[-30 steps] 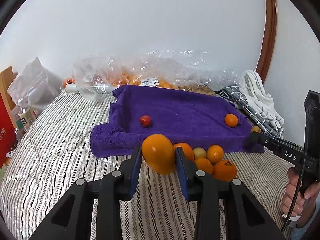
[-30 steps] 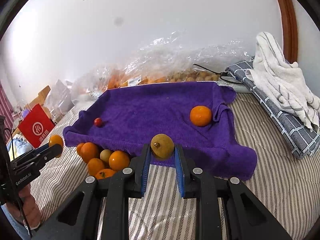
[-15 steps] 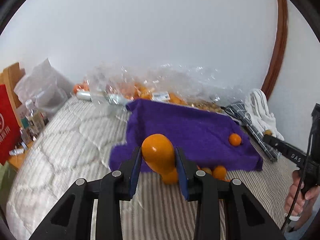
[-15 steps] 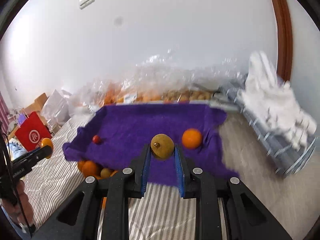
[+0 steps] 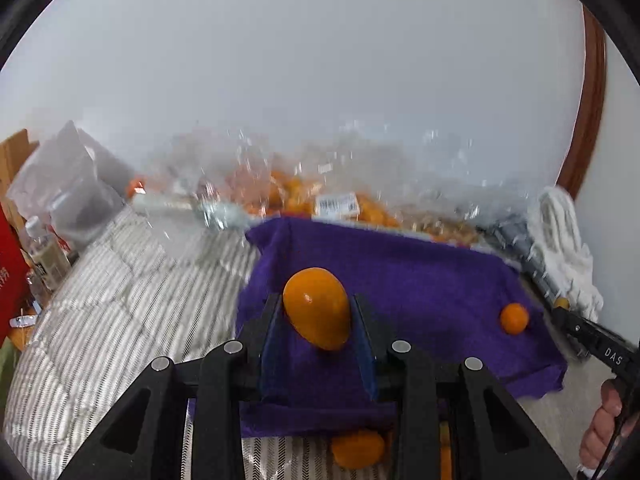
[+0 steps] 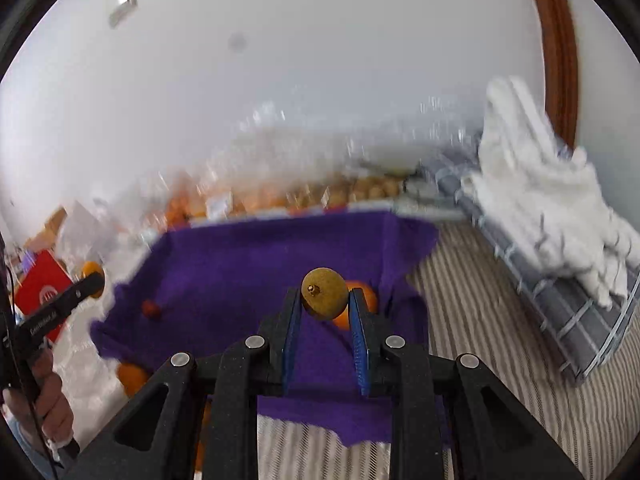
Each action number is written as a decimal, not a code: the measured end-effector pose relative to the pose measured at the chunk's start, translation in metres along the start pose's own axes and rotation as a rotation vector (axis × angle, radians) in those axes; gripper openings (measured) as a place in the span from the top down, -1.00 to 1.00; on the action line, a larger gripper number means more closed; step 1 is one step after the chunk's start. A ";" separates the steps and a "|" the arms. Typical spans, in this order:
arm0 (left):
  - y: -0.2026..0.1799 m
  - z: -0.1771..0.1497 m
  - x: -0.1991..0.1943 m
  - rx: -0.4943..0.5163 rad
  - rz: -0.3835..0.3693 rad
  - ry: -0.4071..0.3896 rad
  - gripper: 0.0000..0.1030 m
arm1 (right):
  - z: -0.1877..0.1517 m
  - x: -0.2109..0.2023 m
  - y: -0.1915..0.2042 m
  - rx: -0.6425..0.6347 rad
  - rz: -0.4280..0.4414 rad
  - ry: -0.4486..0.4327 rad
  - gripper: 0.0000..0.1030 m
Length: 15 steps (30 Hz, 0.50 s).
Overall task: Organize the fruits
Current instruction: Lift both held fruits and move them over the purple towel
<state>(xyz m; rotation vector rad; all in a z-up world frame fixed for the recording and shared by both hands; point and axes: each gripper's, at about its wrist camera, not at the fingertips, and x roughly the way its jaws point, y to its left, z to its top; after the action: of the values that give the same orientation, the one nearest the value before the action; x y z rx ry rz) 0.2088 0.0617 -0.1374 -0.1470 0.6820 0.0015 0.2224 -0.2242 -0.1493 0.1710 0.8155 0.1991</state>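
Purple terry cloth fills the middle of both views: the purple towel (image 5: 420,280) lies spread on the striped bedspread (image 5: 112,320), with its edges rumpled. My left gripper (image 5: 318,316) is clamped on a smooth, egg-shaped orange fruit (image 5: 318,307), which I hold above the near-left part of the towel. My right gripper (image 6: 325,304) is clamped on a round brownish-yellow fruit (image 6: 325,293) with a small stem nub facing me; I hold it over the right half of the towel.

Directly behind that brown fruit, a small orange (image 6: 362,300) sits on the towel near its right edge. The same orange (image 5: 514,319) shows at the right of the left view. A tiny red fruit (image 6: 151,309) rests on the towel's left side.

More oranges (image 5: 357,449) lie on the bedspread just off the towel's near edge. Behind the towel, blurred clear plastic bags (image 5: 320,184) hold more orange fruit. A white cloth (image 6: 552,208) is heaped on a grey checked cloth (image 6: 580,320) at the right.
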 end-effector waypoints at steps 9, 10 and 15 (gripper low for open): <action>-0.006 -0.013 0.023 0.055 -0.003 0.075 0.38 | -0.010 0.027 0.000 -0.008 -0.009 0.124 0.54; -0.006 -0.013 0.025 0.064 0.006 0.078 0.38 | -0.011 0.030 0.000 -0.007 -0.010 0.133 0.54; -0.002 -0.013 0.028 0.044 -0.002 0.099 0.38 | -0.015 0.039 0.002 -0.019 -0.037 0.157 0.54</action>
<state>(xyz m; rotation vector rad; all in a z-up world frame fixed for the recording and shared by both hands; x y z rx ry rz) 0.2226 0.0567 -0.1651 -0.1060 0.7803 -0.0230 0.2372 -0.2116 -0.1861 0.1234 0.9723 0.1865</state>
